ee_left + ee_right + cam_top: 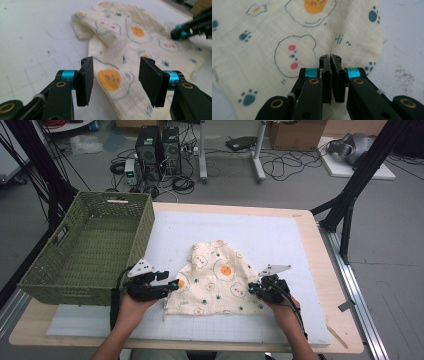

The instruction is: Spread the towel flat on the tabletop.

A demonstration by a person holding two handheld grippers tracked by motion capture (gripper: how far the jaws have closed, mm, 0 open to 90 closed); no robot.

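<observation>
While the green basket [90,245] is waiting at the far left, the left gripper [174,284] is held spread over the near left edge of the cloth [215,277] on the white mat [280,240]. At the right, the right gripper [330,58] is pressed together on the cloth's near right corner. If too little cloth is pinched there, that corner could be dropped when lifted.

place: lab | signs: computer towers [159,147], floor cables [280,167], black rig frame [357,175]
</observation>
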